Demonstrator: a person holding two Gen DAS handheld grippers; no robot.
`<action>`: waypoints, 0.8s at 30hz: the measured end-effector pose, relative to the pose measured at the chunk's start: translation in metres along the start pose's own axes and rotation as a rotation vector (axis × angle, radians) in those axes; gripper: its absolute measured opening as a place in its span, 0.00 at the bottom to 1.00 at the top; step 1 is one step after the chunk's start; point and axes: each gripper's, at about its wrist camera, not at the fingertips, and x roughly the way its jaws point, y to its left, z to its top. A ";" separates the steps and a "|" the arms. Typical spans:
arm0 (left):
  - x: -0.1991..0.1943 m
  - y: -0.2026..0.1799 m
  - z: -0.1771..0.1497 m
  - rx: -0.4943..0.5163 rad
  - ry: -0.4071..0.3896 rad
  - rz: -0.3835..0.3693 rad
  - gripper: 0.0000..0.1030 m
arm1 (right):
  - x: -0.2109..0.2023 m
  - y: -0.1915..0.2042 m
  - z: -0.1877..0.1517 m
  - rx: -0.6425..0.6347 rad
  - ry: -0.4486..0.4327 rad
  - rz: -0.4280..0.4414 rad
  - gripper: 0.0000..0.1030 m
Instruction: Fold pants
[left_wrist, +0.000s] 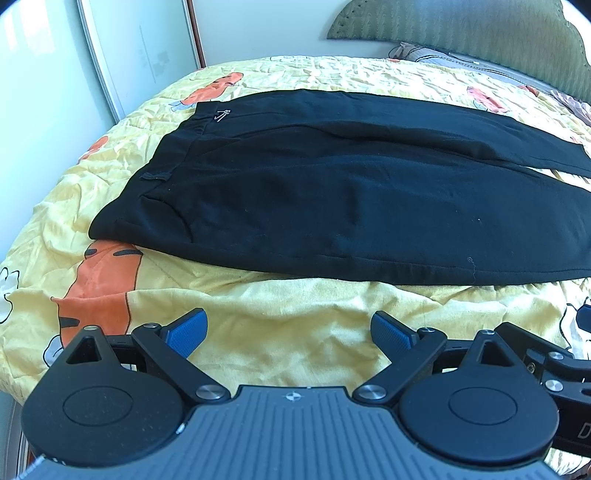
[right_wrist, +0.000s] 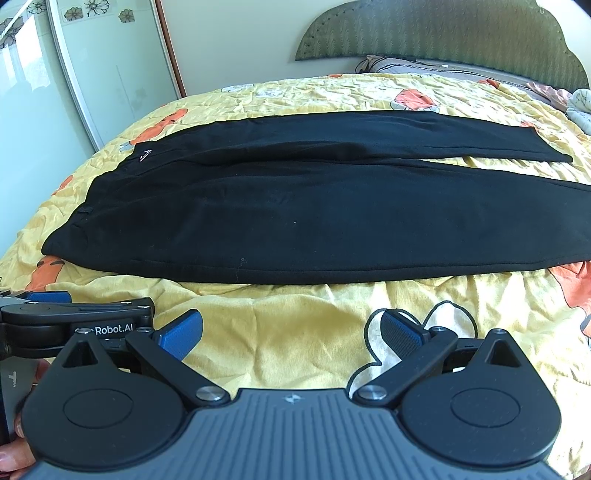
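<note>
I see black pants (left_wrist: 332, 192) laid flat across the bed, on a yellow quilt (left_wrist: 295, 332) with orange carrot prints. Waistband (left_wrist: 173, 147) sits on the left side with a small white logo (left_wrist: 221, 115) near its far end; both legs run off to the right, the far leg (right_wrist: 406, 134) lying a bit apart from the near leg (right_wrist: 369, 229) at the cuffs. Pants are unfolded.

Left tongs (left_wrist: 290, 330) are spread wide, blue pads (left_wrist: 186, 332) bare, gripping nothing, hovering over bare quilt just short of the near hem. Right tongs (right_wrist: 291, 330) are the same: wide apart, empty, over the quilt near a cartoon print. Nothing lies between either tongs and the pants.

Surroundings: green padded headboard (right_wrist: 443, 33) at the far right, pillow (right_wrist: 399, 66) below it, some crumpled fabric (right_wrist: 569, 98) at the far right edge. Wardrobe sliding doors (right_wrist: 92, 74) stand to the left of the bed. In the right wrist view, the left tool's body shows at the lower left with a hand (right_wrist: 22, 435) on it.
</note>
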 end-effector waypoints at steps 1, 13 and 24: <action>0.000 0.000 0.000 0.001 0.000 0.000 0.94 | 0.000 0.000 0.000 -0.001 0.001 0.001 1.00; 0.000 0.000 0.000 -0.002 0.002 0.000 0.94 | 0.001 0.001 -0.001 0.001 0.003 0.004 1.00; 0.001 0.000 -0.002 -0.004 0.003 0.000 0.94 | 0.002 0.001 -0.002 -0.001 0.005 0.007 1.00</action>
